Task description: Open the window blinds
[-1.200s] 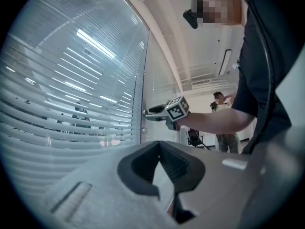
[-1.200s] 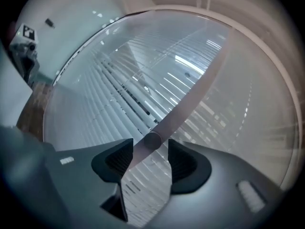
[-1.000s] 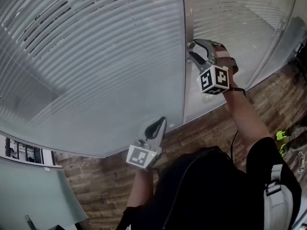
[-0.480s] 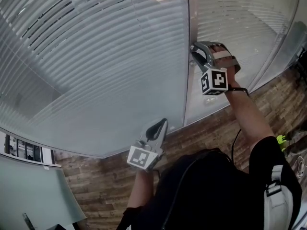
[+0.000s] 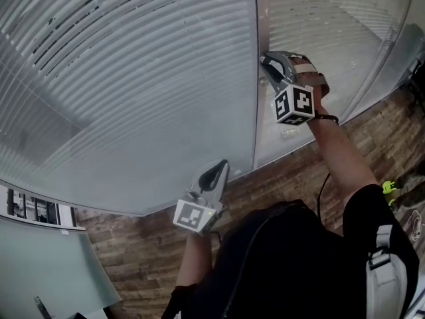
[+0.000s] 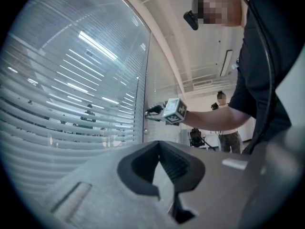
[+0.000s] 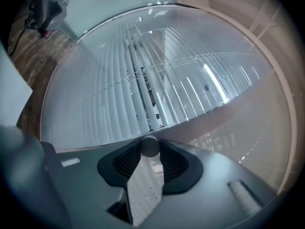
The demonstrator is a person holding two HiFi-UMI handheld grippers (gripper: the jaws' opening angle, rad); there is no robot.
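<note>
Grey knob [image 7: 150, 146] beside blinds [image 5: 133, 78], right gripper [image 5: 265, 68] fingers just closed in, pinching it, left gripper [image 5: 221, 169] fingers clenched together

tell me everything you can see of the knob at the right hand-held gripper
The knob is small, round and grey, metal by its look, seen end-on. It sticks out at the upright frame between two blind panes. It sits between the jaw tips of the right hand-held gripper, whose jaws have just been closing and now press it from both sides.
</note>
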